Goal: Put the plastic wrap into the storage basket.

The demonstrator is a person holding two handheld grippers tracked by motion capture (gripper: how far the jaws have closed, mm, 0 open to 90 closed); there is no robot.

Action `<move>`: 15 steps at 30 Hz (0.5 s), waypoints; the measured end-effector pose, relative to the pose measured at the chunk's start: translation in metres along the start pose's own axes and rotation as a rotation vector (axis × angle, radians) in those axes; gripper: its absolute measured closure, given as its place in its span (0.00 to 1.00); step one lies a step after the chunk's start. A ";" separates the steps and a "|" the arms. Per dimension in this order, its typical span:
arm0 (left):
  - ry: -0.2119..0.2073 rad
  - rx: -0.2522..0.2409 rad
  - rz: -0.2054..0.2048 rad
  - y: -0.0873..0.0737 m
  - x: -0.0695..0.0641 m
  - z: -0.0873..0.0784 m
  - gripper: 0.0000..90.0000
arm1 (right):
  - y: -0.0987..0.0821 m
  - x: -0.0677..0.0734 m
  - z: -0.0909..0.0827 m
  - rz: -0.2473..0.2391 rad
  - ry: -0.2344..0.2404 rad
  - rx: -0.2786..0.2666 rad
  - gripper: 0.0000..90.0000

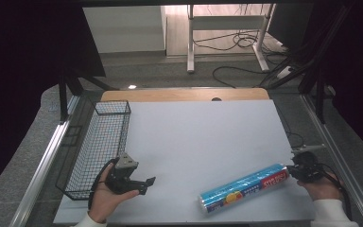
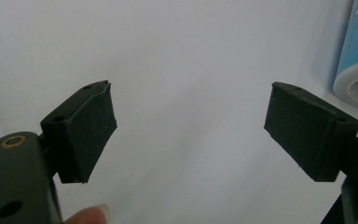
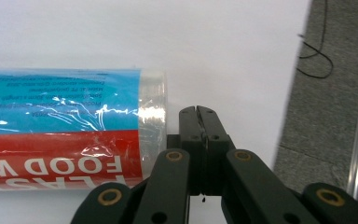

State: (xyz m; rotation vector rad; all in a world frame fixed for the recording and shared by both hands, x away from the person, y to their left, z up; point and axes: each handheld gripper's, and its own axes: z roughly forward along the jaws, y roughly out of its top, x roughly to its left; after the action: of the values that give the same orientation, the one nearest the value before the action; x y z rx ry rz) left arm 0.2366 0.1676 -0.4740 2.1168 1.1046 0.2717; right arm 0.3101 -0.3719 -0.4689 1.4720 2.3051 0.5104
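Blue-and-red plastic wrap roll [image 1: 244, 187], high view: on white table [image 1: 203, 142] at 5 o'clock, right gripper [image 1: 297, 171] at its right end; wire basket [image 1: 99, 146] at 9 o'clock. Left gripper view: left gripper [image 2: 191, 130], jaws apart; roll at 2 o'clock. Right gripper view: jaws pressed together, empty, just beside roll's end.

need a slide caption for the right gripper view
Right gripper, jaws shut, beside the end of a food wrap roll on the white table.

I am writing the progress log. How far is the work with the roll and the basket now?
Nothing looks done: the wire basket is empty. The food wrap roll lies on the table, ungripped. The right gripper is shut beside its end; the left gripper is open over bare table. Presumably grasping and placing remain.
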 end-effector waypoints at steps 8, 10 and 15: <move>0.002 0.004 0.001 0.000 0.000 0.000 0.18 | 0.008 0.025 0.002 -0.038 0.041 0.005 1.00; 0.003 0.002 0.001 0.000 0.001 0.000 0.18 | 0.010 0.031 0.002 -0.041 0.046 0.007 1.00; 0.002 0.005 0.004 0.000 0.000 0.001 0.18 | 0.015 0.045 0.005 -0.053 0.071 0.002 1.00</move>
State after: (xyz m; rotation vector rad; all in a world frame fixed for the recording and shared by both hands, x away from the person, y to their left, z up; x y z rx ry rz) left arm 0.2368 0.1674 -0.4744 2.1240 1.1033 0.2732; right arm 0.3060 -0.3245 -0.4705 1.4116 2.3927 0.5545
